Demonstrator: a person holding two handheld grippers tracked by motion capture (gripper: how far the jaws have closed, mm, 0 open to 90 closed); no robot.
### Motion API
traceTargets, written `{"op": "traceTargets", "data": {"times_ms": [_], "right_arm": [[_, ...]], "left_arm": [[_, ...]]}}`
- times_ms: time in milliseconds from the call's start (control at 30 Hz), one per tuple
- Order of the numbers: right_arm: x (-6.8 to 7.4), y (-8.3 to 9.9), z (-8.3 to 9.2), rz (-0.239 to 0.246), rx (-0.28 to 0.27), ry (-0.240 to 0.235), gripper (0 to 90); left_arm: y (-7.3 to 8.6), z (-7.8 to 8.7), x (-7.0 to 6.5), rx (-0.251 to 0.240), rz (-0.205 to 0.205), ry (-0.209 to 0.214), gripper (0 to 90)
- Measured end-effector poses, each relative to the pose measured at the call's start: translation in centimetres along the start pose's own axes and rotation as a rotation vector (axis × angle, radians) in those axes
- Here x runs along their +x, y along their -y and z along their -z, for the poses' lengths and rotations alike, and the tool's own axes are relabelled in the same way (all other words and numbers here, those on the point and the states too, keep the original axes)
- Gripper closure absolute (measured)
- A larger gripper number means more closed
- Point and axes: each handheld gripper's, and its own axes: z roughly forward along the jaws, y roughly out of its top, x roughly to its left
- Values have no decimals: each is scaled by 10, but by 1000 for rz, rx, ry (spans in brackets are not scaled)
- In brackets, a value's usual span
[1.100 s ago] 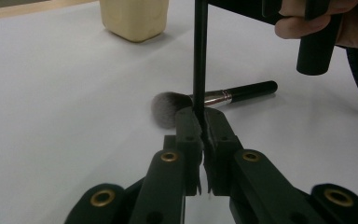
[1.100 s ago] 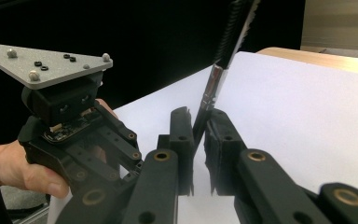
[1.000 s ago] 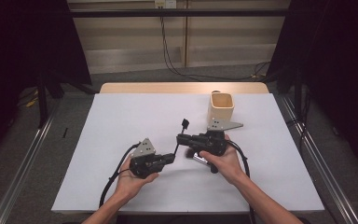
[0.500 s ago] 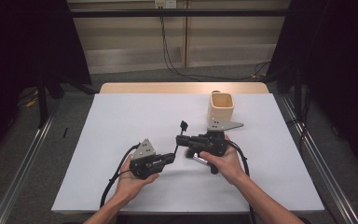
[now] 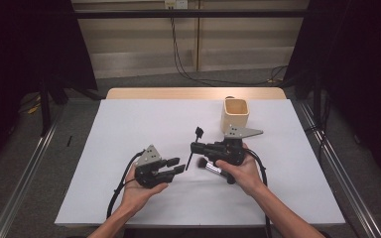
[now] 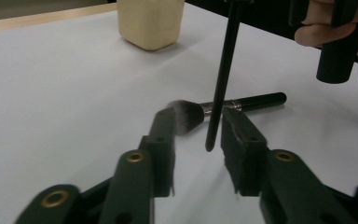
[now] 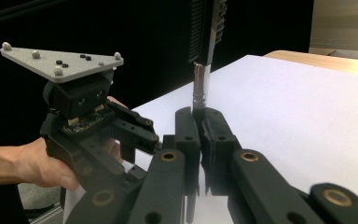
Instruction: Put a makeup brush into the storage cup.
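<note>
My right gripper (image 5: 194, 147) (image 7: 198, 114) is shut on a thin black brush (image 5: 194, 148) (image 7: 200, 88) and holds it nearly upright over the white table, with its silver ferrule and dark head above the jaws. The brush's thin handle (image 6: 223, 74) hangs down between the jaws of my left gripper (image 5: 179, 165) (image 6: 198, 123). Those jaws have just been opening and their pads do not press on it. A fluffy powder brush (image 5: 211, 166) (image 6: 233, 103) lies flat on the table just beyond, under the right hand.
A beige square cup (image 5: 235, 113) (image 6: 150, 21) stands upright at the back right of the white table top (image 5: 129, 129). Cables trail from both grippers toward the front edge. Dark curtains flank the table.
The left gripper's jaws have parted from around the thin brush's handle. Both hands and the brush have stayed in place.
</note>
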Motion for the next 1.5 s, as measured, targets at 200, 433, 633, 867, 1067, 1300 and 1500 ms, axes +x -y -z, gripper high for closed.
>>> {"op": "traceTargets", "data": {"times_ms": [200,433,633,867,1067,1300,1500], "right_arm": [[-1,-1,3,11,9,12,864],[-5,-3,11,12,2,31,864],[-8,-2,20,14,7,51,864],[-14,-3,31,16,8,77,864],[-17,-4,40,19,9,97,864],[-22,-3,49,21,9,126,864],[-26,-3,56,20,10,144,864]], "left_arm": [[-2,4,2,2,21,-49,366],[-3,10,5,-11,18,-95,144],[-4,17,8,-3,14,-136,46],[-3,33,15,-36,31,-167,41],[2,46,22,-56,60,-208,30],[7,65,28,-74,50,-252,29],[17,77,32,-98,69,-273,29]]}}
